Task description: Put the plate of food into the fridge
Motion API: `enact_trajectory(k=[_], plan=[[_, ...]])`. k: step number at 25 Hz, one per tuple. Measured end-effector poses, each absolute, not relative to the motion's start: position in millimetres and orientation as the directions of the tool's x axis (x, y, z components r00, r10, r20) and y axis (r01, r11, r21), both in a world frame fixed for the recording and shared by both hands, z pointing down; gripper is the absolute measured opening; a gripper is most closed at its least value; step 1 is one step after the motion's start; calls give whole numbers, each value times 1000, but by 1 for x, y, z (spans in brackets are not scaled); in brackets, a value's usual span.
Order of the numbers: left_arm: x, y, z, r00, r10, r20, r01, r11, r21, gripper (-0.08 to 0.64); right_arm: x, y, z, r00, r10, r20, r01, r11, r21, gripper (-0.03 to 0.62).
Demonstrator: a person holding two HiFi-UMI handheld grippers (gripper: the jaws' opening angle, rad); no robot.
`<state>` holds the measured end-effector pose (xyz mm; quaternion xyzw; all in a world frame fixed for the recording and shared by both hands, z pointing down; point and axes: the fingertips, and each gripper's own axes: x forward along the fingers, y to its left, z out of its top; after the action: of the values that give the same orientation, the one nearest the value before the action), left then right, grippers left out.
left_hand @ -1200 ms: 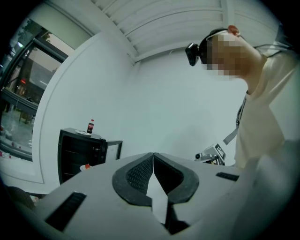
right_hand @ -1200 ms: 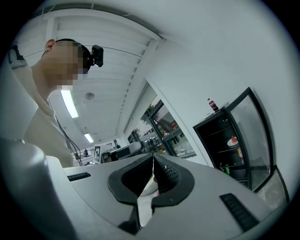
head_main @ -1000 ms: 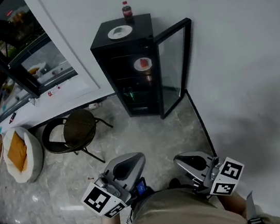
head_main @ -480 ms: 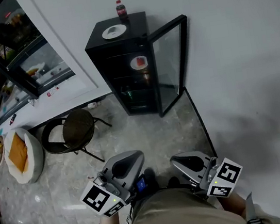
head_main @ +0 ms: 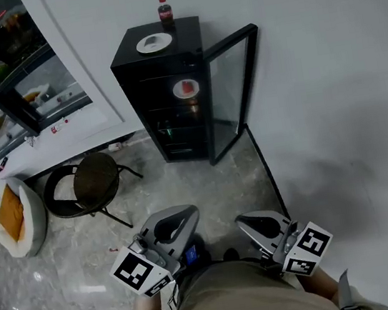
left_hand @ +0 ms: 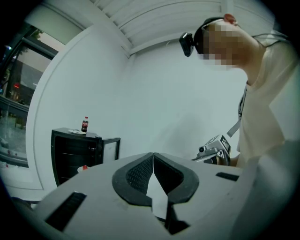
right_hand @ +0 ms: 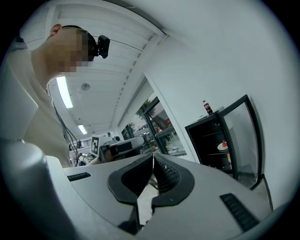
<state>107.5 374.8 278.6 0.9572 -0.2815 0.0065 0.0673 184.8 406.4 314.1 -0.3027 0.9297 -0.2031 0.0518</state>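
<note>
Since a moment ago the fridge (head_main: 144,100) has slid a bit left in view, and its shelf holds the plate of food (head_main: 185,88), well apart from the left gripper (head_main: 174,222) and right gripper (head_main: 256,222), both pinched together, empty.

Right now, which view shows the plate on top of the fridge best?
Head view: it looks down on the plate, whole, near the bottle. Left gripper view shows it as a thin sliver. Right gripper view sees the fridge top edge-on, plate not visible.
</note>
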Motion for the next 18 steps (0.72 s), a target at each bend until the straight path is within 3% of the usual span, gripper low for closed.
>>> enact_trajectory(k=[18], plan=[[29,301,280,862,-506,-15,-497,-851,169,12,111,329,308,-770,-632,83,-613,698,-371,23]])
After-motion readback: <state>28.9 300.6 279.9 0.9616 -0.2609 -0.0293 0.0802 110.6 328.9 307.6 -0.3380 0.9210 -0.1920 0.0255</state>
